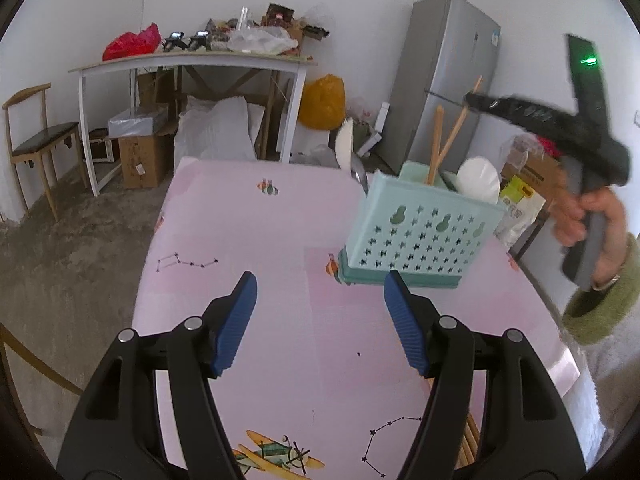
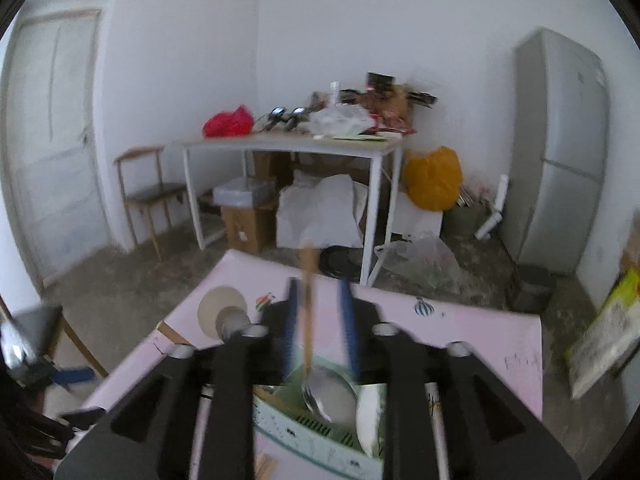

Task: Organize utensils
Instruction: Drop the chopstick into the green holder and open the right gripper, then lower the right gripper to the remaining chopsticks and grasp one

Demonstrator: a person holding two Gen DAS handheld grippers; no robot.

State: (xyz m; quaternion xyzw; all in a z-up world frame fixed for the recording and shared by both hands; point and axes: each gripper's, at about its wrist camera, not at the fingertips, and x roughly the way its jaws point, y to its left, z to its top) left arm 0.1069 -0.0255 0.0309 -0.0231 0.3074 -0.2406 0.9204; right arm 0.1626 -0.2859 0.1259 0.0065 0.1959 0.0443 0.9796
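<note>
On the pink table (image 1: pixel 248 240) we see the teal utensil basket (image 1: pixel 420 236) upright. Our left gripper (image 1: pixel 320 312) stands unclenched, grasping nothing. Our right gripper (image 2: pixel 320 332) has parted around a wooden-handled utensil (image 2: pixel 307 320) entering the basket.

Light: soft, even daylight, moderately bright; source not visible. Shadows: faint. Glare: none, save a small green lamp glowing on the right gripper (image 1: pixel 472 100). Distortion: strong fisheye bending, black vignette at all corners. Blur: left wrist view mostly sharp; right wrist view smeared throughout, worst at the right gripper's fingers (image 2: pixel 347 320).
</note>
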